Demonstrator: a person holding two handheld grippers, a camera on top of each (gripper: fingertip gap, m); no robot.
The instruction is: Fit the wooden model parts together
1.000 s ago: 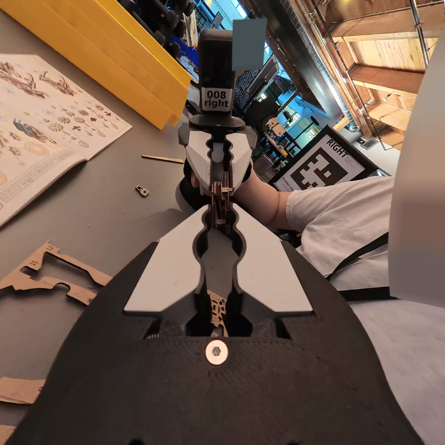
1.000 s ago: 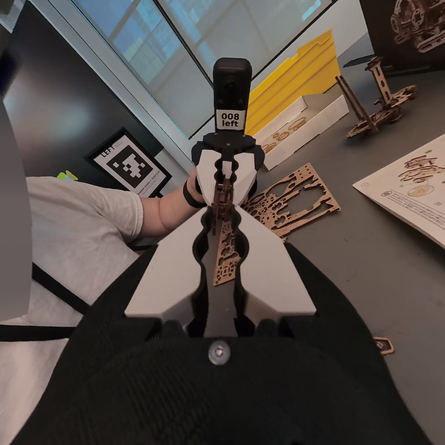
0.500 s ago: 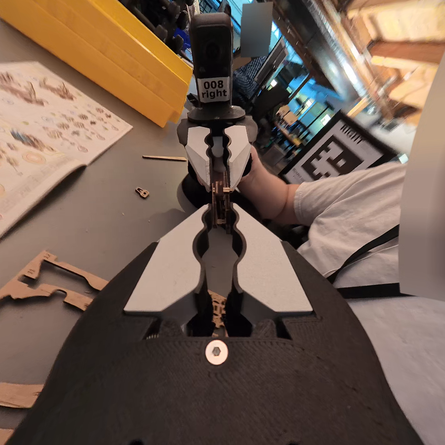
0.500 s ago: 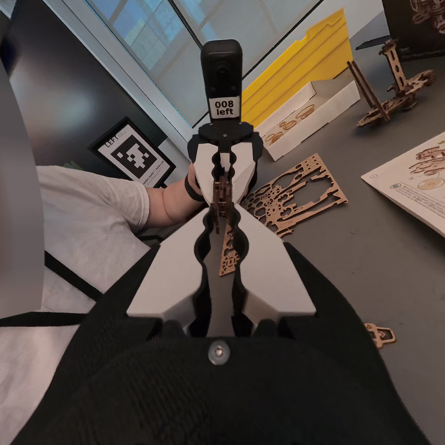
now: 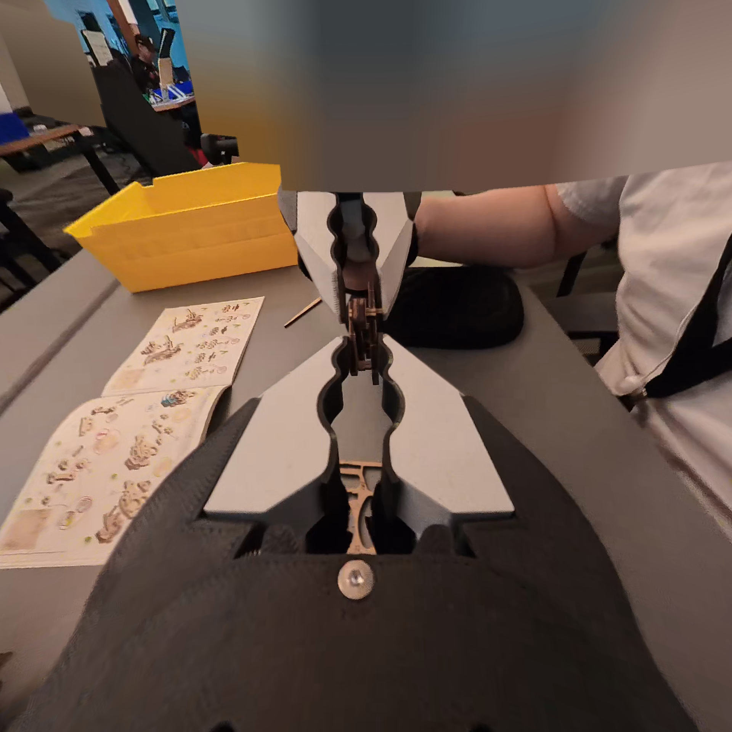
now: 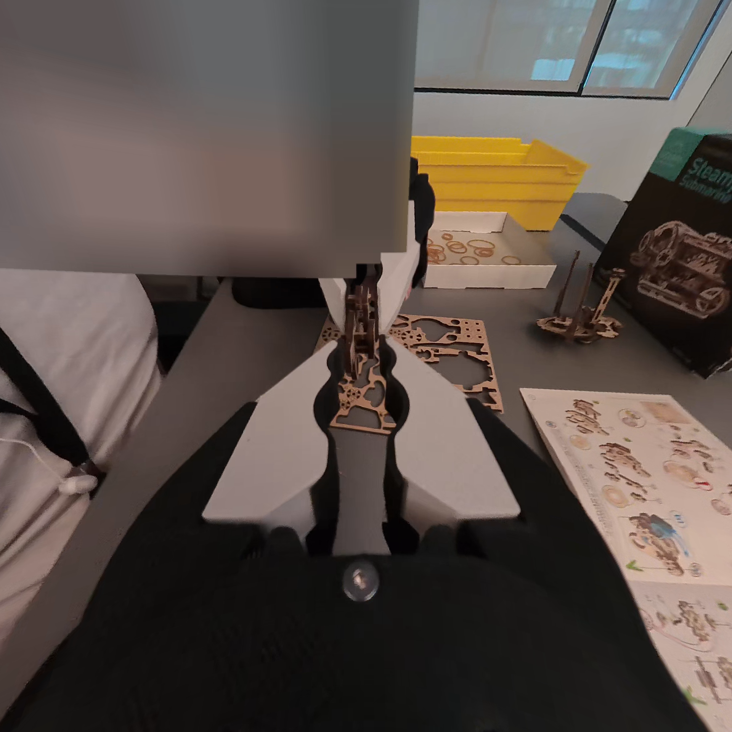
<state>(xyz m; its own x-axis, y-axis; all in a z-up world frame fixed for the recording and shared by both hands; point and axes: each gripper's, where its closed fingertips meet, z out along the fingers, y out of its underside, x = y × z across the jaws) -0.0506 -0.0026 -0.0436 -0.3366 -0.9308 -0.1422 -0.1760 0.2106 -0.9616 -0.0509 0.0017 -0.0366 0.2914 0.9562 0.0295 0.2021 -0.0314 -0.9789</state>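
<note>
Wooden assembly (image 5: 362,336) sits at frame centre, off the table, pinched from both ends. Left gripper (image 5: 362,341) tips press in on its near end; right gripper (image 5: 359,307) comes in from 12 o'clock and clamps its far end, tip to tip. In the right wrist view it is the same: right gripper (image 6: 358,346) closed on the assembly (image 6: 358,336), left gripper (image 6: 360,313) opposite at 12 o'clock, top half under a blur patch.

Versus 0.5 s ago: grip unchanged, assembly still between both tips. Both cameras have swung a lot, background differs. Left view: the bin (image 5: 190,233) now at 10 o'clock, upright and level, was slanted along the top left edge. Booklet (image 5: 130,431) now at 8 o'clock, open, flat on the table (image 5: 495,380). Stick (image 5: 303,313) at 11 o'clock, just left of the right gripper. Cut sheet (image 5: 358,503) shows through the finger gap at 6 o'clock.

Right view: fret sheet (image 6: 447,352) under the tips, out to 2 o'clock. White tray (image 6: 487,273) of rings at 1 o'clock, yellow bin (image 6: 495,182) behind it. Stand (image 6: 578,317) and box (image 6: 681,253) at 2–3 o'clock, booklet (image 6: 641,511) at 4 o'clock.
</note>
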